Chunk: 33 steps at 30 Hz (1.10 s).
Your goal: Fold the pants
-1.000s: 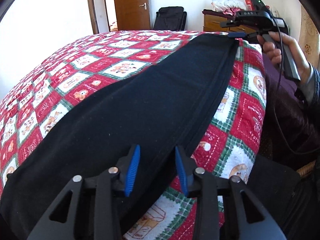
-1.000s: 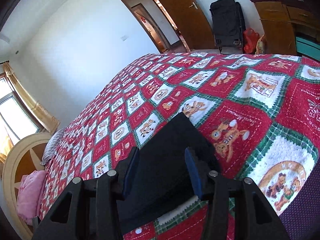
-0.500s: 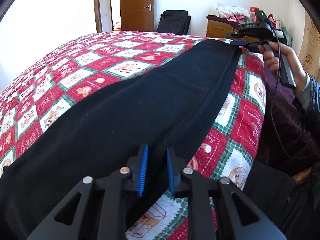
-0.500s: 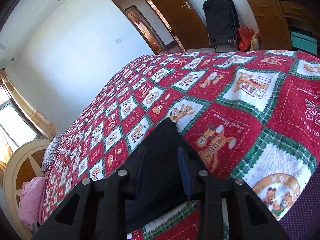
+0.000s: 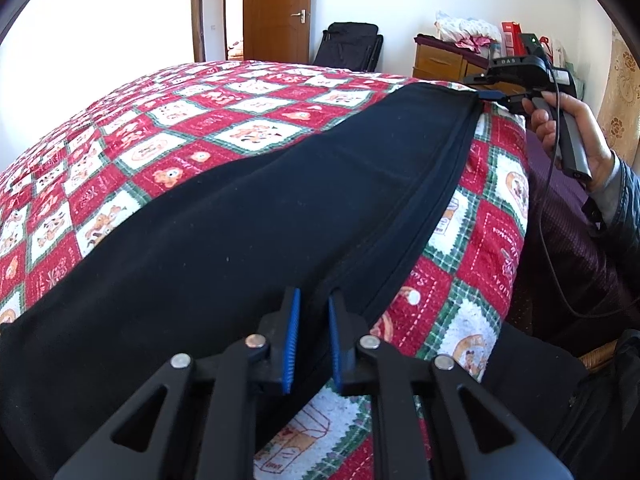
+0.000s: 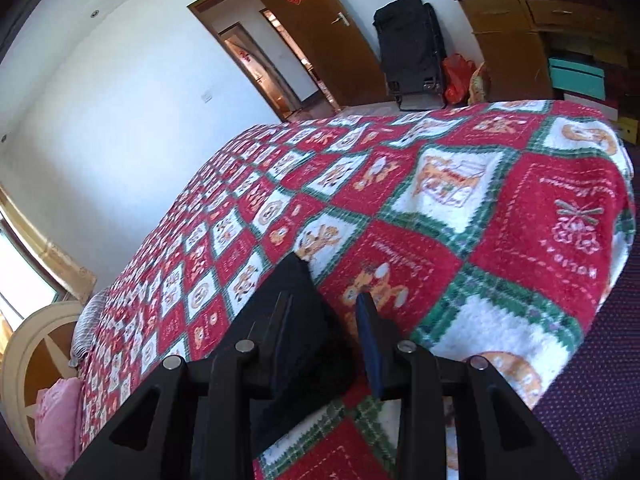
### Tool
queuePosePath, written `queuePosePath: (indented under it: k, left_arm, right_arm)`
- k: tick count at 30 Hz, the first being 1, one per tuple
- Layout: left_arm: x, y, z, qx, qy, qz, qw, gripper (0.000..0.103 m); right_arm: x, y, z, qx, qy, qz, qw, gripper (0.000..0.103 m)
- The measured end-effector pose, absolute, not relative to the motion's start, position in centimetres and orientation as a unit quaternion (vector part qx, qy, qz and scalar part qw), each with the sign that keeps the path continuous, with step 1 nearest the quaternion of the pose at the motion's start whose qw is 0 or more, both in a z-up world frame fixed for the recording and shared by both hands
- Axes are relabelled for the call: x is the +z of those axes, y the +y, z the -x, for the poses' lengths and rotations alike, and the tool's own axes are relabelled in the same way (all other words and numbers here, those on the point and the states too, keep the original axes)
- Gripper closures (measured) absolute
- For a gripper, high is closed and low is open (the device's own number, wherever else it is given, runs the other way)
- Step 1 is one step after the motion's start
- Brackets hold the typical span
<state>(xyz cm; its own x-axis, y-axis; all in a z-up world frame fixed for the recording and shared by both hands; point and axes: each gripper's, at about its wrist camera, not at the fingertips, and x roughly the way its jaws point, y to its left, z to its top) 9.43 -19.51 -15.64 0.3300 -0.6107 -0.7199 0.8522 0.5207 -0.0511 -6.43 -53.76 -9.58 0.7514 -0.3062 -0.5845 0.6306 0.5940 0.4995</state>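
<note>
Your long black fabric pants (image 5: pixel 248 216) lie stretched flat across the red, white & green patchwork quilt (image 5: pixel 224 120) on the bed, running from the near left corner of the left wrist view up to the far right edge, w/ a double seam line along the right side.

Your left gripper (image 5: pixel 311 320), black frame w/ blue ribbed pads, sits low at the near end of the pants. Its jaws have just been closing & now stand only a narrow gap apart, w/ the seamed edge of the black cloth pinched between the pads. Quilt shows just below the fingers.

Your right gripper (image 6: pixel 326 316) is at the opposite end of the pants, near the quilt's right edge. Its jaws closed a bit earlier in the last sec & now stand part-way. The corner of the black cloth lies between them, against the left finger; a gap shows beside the right pad, so can't tell if the grip is firm. That view is motion-blurred. In the left wrist view you see the same gripper held in your right hand (image 5: pixel 568 128), cable hanging down, tips touching the far end of the pants.

Bkgd: brown wooden door (image 5: pixel 280 8), black suitcase (image 6: pixel 412 44) against the wall, wooden dresser (image 5: pixel 440 60).
</note>
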Motion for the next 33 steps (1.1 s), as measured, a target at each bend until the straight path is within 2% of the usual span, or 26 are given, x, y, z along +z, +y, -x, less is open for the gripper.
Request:
queuePosePath:
  k: [5,6,7,18,28,33]
  left_arm:
    - [-15.5,-19.1,-9.7,-0.463,0.350,-0.157,0.799,0.097]
    - [-15.4,-19.1,-9.7,-0.463,0.349,-0.157,0.799,0.097]
    - [-15.4,-19.1,-9.7,-0.463,0.349,-0.158,0.799,0.098]
    - [-13.3,-17.5,-9.4,-0.478,0.326,-0.133,0.805,0.099]
    - [-15.5,-17.4,-8.4,-0.486,0.351,-0.131,0.790,0.099]
    - [-15.0,-17.1,-8.0,-0.495,0.345,-0.122,0.788,0.099]
  right_arm:
    - [-9.7,-53.3,5.6,-0.253,0.244,-0.343,0.871,0.072]
    - [-9.7,-53.0,5.3,-0.248,0.250,-0.337,0.873,0.088]
    - [-9.7,-52.7,4.9,-0.245,0.257,-0.328,0.875,0.095]
    - [-7.0,-51.1,6.2,-0.225,0.230,-0.297,0.899,0.098]
    - [-9.8,-53.0,6.7,-0.241,0.254,-0.319,0.881,0.098]
    - [-8.3,-52.4,7.3,-0.234,0.238,-0.309,0.890,0.098]
